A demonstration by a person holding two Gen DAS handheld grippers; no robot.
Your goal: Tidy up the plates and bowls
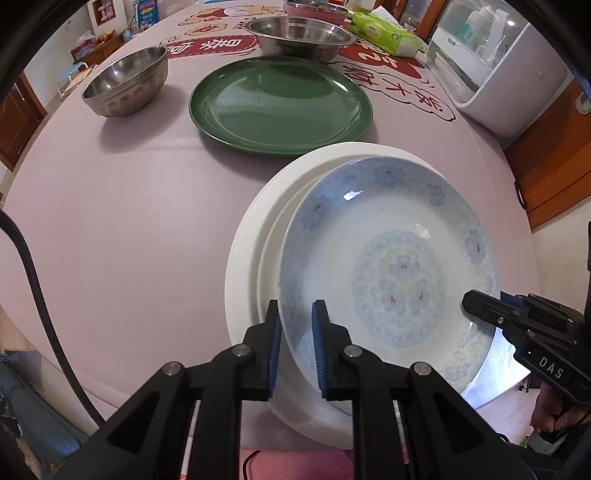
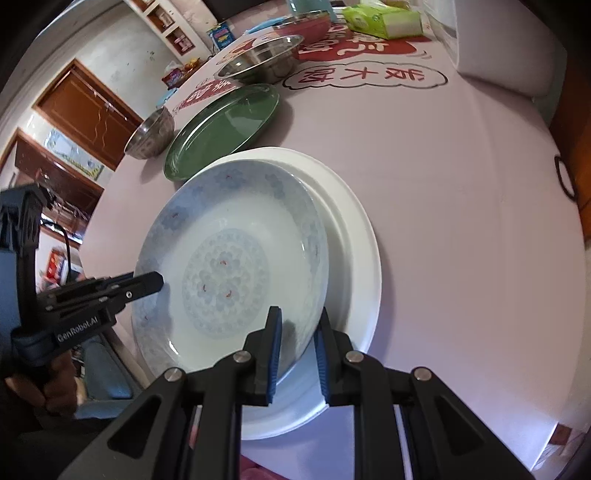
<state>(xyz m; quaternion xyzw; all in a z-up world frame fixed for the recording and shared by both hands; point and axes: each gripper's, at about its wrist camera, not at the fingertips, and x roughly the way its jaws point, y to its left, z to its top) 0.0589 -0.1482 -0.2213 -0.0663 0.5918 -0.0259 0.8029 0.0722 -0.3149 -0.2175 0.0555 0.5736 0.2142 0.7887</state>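
Both grippers, L [image 1: 295,343] & R [image 2: 298,350], jaws clamped on blue plate [image 1: 388,266] rim over white plate [image 1: 251,236]; glazed, slippery, fragile: hold the rim.

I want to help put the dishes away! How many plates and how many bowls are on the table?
Plates: 3 – blue flowered plate, white plate under it, green plate
Metal bowls: 2 – small deep bowl, wide shallow bowl
Pink bowl: 1 – pink bowl at the far end, partly hidden
Total: 6
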